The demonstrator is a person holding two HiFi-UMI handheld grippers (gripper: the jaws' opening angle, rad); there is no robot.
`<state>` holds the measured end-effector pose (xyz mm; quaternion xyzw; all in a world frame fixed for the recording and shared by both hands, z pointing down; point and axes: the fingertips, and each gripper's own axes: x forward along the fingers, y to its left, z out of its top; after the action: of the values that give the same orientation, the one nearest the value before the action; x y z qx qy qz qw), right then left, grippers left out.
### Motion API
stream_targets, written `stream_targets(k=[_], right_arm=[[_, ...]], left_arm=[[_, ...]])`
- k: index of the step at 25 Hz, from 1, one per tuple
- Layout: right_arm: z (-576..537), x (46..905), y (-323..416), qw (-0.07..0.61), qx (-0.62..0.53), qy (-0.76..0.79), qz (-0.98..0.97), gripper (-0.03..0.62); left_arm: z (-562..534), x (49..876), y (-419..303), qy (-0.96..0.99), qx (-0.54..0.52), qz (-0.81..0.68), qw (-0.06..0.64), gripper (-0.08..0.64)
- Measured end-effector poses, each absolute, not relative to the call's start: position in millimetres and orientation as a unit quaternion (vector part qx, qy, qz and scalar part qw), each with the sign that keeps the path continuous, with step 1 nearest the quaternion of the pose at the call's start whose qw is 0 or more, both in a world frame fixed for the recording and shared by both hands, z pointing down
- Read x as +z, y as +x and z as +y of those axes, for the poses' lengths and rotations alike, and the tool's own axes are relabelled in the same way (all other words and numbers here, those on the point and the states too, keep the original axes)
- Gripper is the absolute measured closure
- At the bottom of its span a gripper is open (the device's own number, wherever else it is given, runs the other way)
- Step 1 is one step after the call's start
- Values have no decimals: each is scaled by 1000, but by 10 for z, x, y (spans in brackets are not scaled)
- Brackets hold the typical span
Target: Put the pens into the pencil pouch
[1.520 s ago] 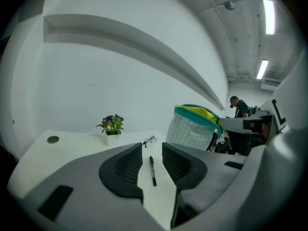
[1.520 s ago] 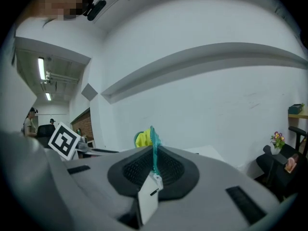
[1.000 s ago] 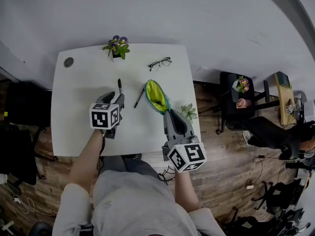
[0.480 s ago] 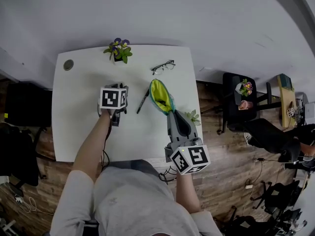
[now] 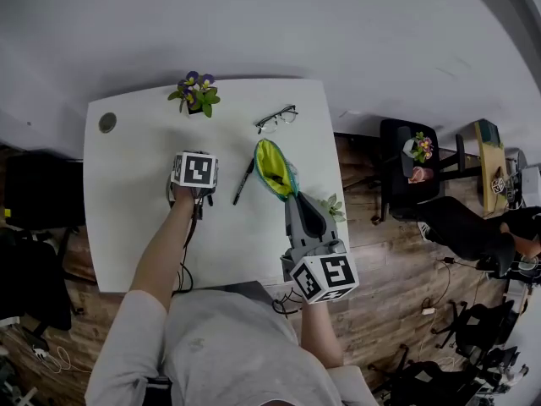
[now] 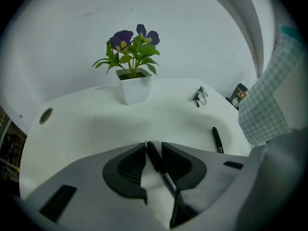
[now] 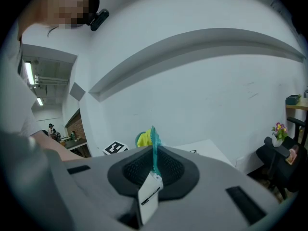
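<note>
A black pen [image 6: 159, 163] lies on the white table [image 5: 135, 201] between the jaws of my left gripper [image 6: 153, 148], which tilts steeply down. Its jaws have just been closing, and a thin gap still shows beside the pen. In the head view that gripper [image 5: 195, 170] hides this pen. A second black pen [image 5: 243, 181] [image 6: 217, 139] lies between the left gripper and the pouch. The teal pouch [image 5: 272, 167] with yellow-green lining gapes open. My right gripper [image 5: 293, 197] [image 7: 154, 150] is shut on the pouch's teal edge [image 7: 154, 148], where a white tag hangs.
A potted purple flower [image 5: 193, 91] [image 6: 132, 81] stands at the table's far edge, with glasses [image 5: 276, 118] [image 6: 199, 96] to its right. A small succulent [image 5: 331, 207] sits by the right edge next to my right gripper. A round grommet [image 5: 107, 123] marks the far left corner.
My left gripper has moved forward and down over the left pen, which now sits between its jaws. The right gripper and pouch have shifted only slightly.
</note>
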<state>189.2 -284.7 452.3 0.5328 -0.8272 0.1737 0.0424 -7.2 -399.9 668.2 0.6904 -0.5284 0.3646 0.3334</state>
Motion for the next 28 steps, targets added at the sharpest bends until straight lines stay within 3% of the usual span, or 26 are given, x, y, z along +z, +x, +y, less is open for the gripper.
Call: stream_targets(k=[3, 10, 28], right_arm=[[-2843, 4544, 1871, 43, 177, 532, -827, 548], [-2780, 4517, 1870, 37, 181, 533, -826, 548], [-2502, 4323, 1819, -8, 199, 513, -835, 548]], left_arm=[[-3981, 6685, -91, 693, 358, -524, 343, 487], [-3968, 6390, 10, 732, 293, -511, 342, 488], [-3384, 4406, 436, 877, 83, -452, 138, 488]])
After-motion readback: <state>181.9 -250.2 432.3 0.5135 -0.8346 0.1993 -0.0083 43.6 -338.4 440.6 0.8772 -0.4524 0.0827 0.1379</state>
